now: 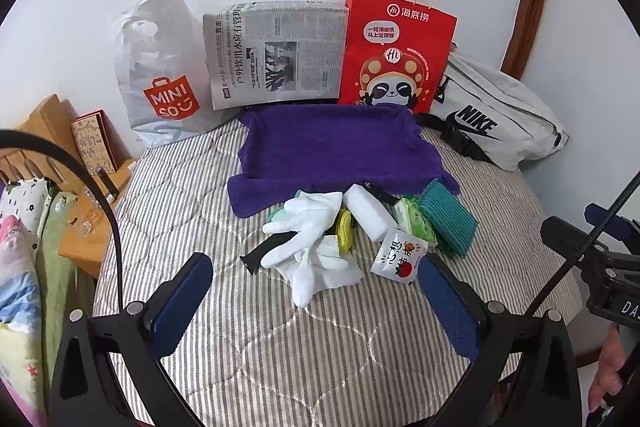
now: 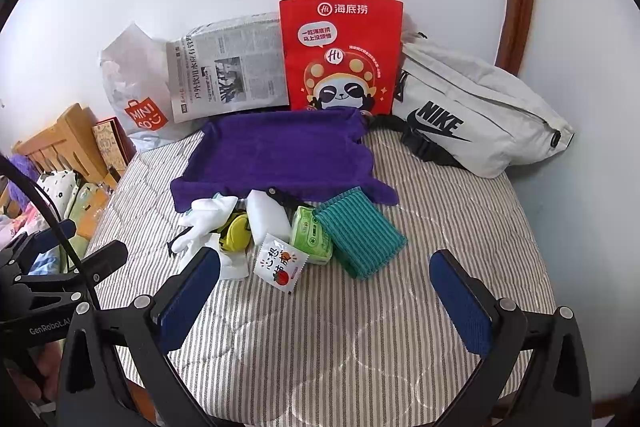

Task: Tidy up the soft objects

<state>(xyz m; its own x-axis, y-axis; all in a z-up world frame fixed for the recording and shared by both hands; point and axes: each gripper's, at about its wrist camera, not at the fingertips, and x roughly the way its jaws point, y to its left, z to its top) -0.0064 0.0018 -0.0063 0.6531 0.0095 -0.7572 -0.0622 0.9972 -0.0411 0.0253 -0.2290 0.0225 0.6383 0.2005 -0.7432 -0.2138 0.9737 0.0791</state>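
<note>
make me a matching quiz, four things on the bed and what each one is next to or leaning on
Things:
1. red paper bag
2. grey Nike pouch
3. teal ribbed cloth
4. white gloves

Places:
A. left end of the pile
B. right end of the pile
C. upright at the wall behind the purple towel
D. by the wall, right of the red bag

Pairs: 1-C, 2-D, 3-B, 4-A

Counting along the far wall: one white plastic bag (image 1: 158, 67), one folded newspaper (image 1: 276, 53), one red paper bag (image 1: 394, 51), one grey waist bag (image 1: 496, 115). One purple towel (image 1: 336, 147) in the middle. In the near pile: two white gloves (image 1: 308, 235), one white sponge (image 1: 370, 213), one green wipes pack (image 1: 414, 223), one teal cloth (image 1: 450, 223), one small white packet (image 1: 402, 259), one yellow item (image 1: 345, 229).
</note>
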